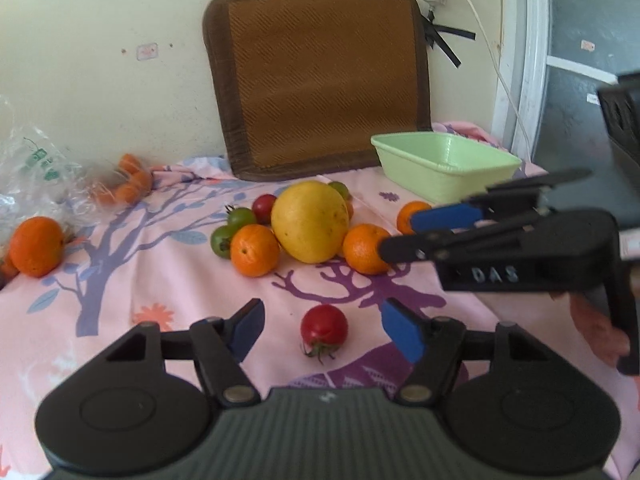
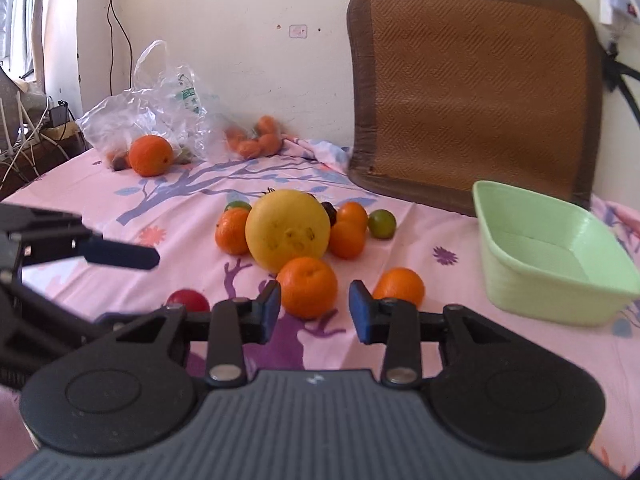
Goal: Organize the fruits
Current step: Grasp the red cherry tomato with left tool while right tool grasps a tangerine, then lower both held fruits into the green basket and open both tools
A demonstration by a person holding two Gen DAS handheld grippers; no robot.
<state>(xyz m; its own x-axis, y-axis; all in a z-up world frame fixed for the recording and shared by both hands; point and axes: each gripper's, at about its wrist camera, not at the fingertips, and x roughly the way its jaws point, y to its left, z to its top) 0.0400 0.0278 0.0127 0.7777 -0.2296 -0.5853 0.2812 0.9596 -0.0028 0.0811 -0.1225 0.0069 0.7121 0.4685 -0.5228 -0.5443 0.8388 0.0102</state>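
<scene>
Pink cloth (image 1: 120, 280) carries the fruit. Both grippers hold nothing: left gripper (image 1: 322, 330) half open around a red tomato (image 1: 324, 329), soft, best pinched lightly across its middle; right gripper (image 2: 314, 312) narrower, facing 1 firm orange (image 2: 307, 286). Green tub (image 2: 520, 276) waits empty.

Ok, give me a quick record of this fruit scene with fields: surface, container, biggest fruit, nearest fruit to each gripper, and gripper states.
surface: pink patterned cloth
container: green tub, nothing seen inside
biggest fruit: yellow citrus, oranges and small tomatoes around it
left gripper: open, red tomato lying between its fingers
right gripper: open, orange just ahead
</scene>
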